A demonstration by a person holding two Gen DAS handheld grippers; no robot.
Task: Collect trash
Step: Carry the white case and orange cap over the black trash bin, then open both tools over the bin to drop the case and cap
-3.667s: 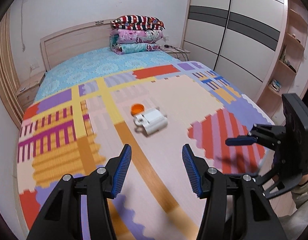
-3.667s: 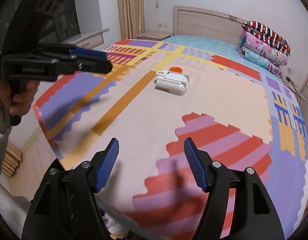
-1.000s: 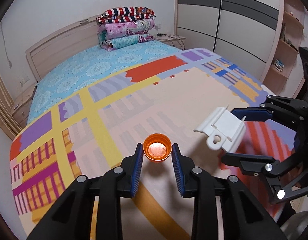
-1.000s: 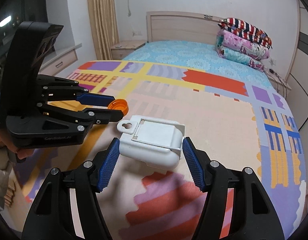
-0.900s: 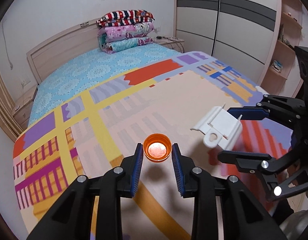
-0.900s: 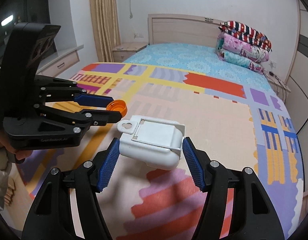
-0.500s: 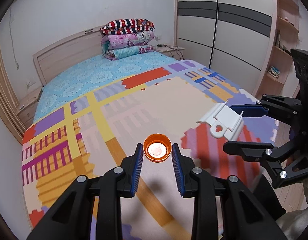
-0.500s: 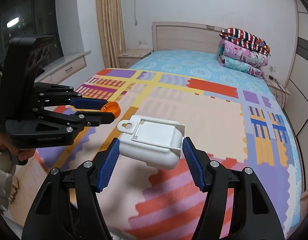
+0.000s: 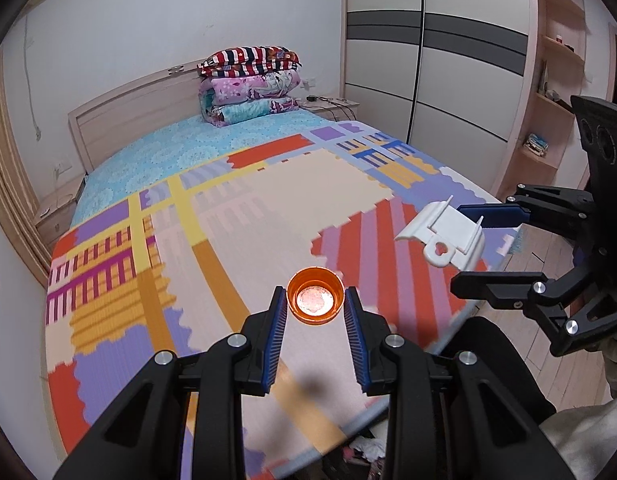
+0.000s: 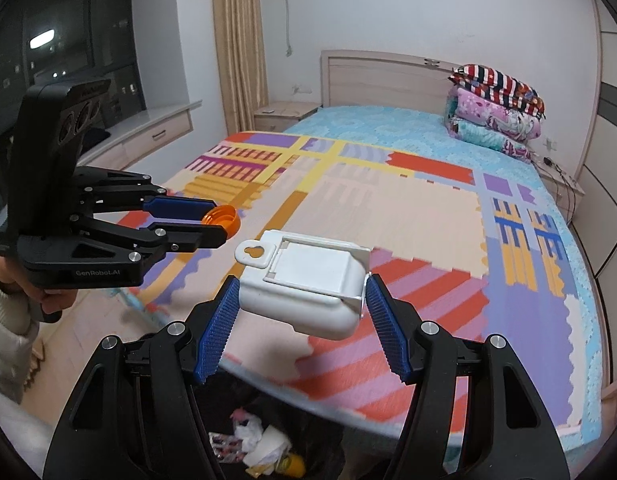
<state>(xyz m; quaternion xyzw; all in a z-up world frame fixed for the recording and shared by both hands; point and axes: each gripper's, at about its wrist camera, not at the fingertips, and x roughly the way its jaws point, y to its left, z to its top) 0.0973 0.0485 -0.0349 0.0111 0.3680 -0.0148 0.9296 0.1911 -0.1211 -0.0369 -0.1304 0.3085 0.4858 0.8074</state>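
Above the foot of the bed (image 10: 448,216), the left tool (image 9: 315,312) pinches an orange cap (image 9: 316,301) and the right tool (image 10: 302,300) clamps a white plastic case (image 10: 304,284). Releasing short of the bin (image 10: 260,444) below would probably scatter both onto the floor.

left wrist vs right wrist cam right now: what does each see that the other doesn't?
Left wrist only: wardrobe, shelving, the cap's inside.
Right wrist only: curtain, dark window, trash bin with paper scraps below the jaws.
Both: left gripper shut on the orange cap, right gripper shut on the white plastic case, patterned bed, folded quilts.
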